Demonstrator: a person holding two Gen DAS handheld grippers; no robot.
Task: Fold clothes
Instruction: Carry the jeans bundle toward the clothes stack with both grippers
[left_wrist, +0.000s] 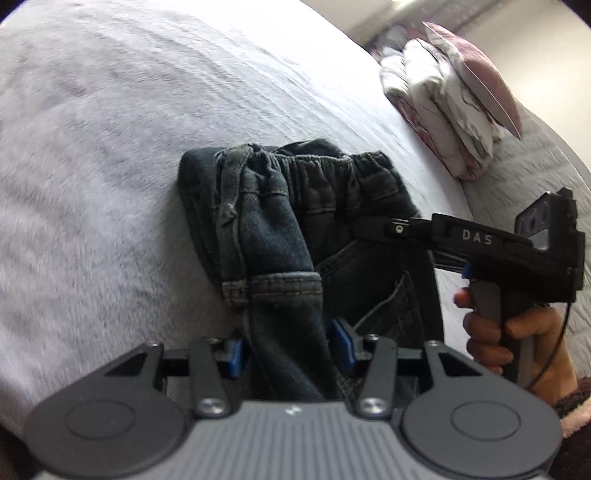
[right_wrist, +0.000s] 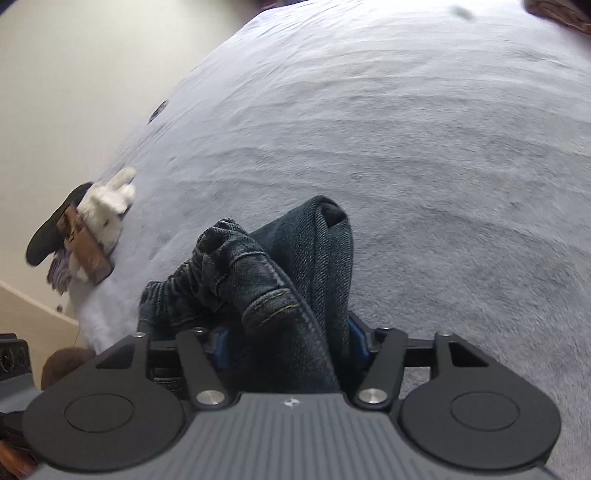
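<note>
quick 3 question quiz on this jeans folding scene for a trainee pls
1. True or false: the jeans lie on a wooden table.
2. In the right wrist view, what sits at the left edge of the grey bedspread? A) white plush toy B) lamp C) laundry basket
3. What lies between the fingers of both the left hand-held gripper and the right hand-held gripper?

Key:
1. False. They lie on the grey bedspread.
2. A
3. Denim of the jeans.
</note>
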